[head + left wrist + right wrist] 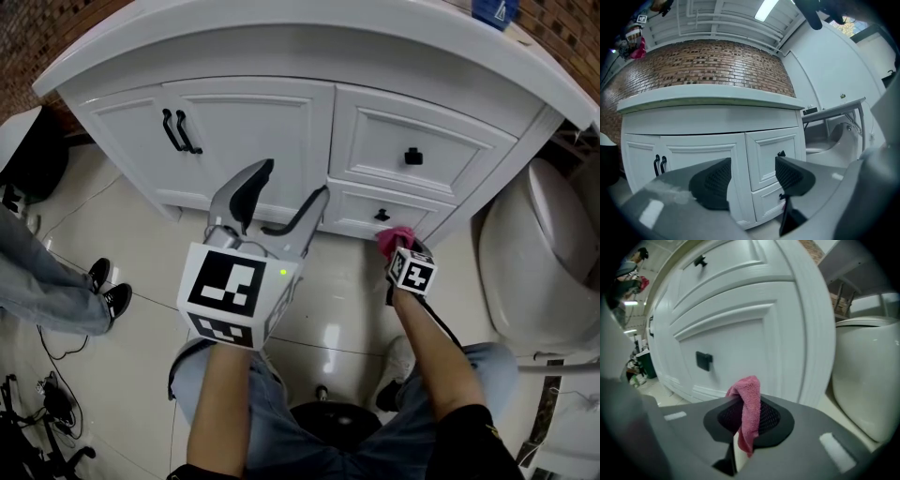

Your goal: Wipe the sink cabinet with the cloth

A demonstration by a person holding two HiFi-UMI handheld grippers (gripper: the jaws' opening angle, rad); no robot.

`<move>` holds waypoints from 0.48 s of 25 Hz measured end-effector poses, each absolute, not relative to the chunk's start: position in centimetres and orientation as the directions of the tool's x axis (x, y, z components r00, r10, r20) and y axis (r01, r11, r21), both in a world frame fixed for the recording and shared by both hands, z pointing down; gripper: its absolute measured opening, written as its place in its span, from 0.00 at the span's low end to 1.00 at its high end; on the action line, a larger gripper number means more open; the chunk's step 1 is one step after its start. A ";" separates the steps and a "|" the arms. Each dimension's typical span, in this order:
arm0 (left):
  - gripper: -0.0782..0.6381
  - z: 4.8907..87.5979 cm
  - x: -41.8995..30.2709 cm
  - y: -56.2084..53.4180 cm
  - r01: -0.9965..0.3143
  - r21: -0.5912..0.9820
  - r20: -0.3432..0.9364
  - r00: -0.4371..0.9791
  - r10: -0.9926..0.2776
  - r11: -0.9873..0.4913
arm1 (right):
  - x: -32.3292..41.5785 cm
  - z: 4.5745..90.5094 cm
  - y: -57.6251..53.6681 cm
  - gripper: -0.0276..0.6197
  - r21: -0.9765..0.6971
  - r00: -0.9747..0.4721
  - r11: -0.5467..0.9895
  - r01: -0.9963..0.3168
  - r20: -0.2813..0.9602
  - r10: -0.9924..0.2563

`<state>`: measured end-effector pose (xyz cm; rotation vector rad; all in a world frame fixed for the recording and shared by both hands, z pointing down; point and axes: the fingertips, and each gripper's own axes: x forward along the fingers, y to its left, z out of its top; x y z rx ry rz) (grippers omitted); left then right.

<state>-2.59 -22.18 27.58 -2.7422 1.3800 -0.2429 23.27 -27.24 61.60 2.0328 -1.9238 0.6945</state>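
The cloth (746, 411), pink, is pinched in my right gripper (749, 417): the jaws are closed down on it, with a fold standing up above them and a tail hanging below. Only that view shows the grip. The head view gives me just a pink tuft at the gripper's tip, low against the cabinet (244, 122), just right of the knob (382, 216) on the lower drawer (349, 206) and near the base. The right gripper view puts that drawer close ahead of the cloth, with the knob up and to its left, but I cannot tell from either view whether the cloth touches the paint. My left gripper (295, 180) holds nothing. Its jaws stand wide apart, and through the gap its own view shows only the doors (693, 154) and the upper drawer (768, 152). In the head view it hangs higher and well left of the right one, in front of the seam between the right door and the drawers. The left gripper view also gives me the brick wall (703, 65) above the countertop (708, 101), which the head view barely catches. Room to the right is tight: the toilet (544, 253) stands just beside the cabinet's right corner. To the left the tiled floor (141, 244) lies open along the base as far as a bystander's shoes (117, 300).
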 end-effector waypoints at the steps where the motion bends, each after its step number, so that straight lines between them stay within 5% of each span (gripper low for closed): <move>1: 0.52 27.7 -2.6 -22.2 -0.793 -0.130 0.115 0.584 -0.804 -0.595 | 21.0 61.6 -27.8 0.10 -0.157 -0.055 -0.027 -0.987 0.497 -0.866; 7: 0.52 28.8 -2.3 -21.9 -0.791 -0.123 0.153 0.581 -0.799 -0.599 | 7.8 61.4 -30.7 0.10 -0.148 -0.362 0.331 -0.932 0.460 -0.811; 10: 0.53 29.4 -2.6 -21.9 -0.790 -0.131 0.180 0.575 -0.798 -0.599 | 4.5 62.1 -31.5 0.10 0.016 -0.364 0.436 -0.900 0.523 -0.770; 12: 0.53 29.8 -3.0 -22.1 -0.794 -0.128 0.191 0.568 -0.800 -0.594 | 5.3 62.5 -32.0 0.10 0.045 -0.291 0.367 -0.929 0.524 -0.801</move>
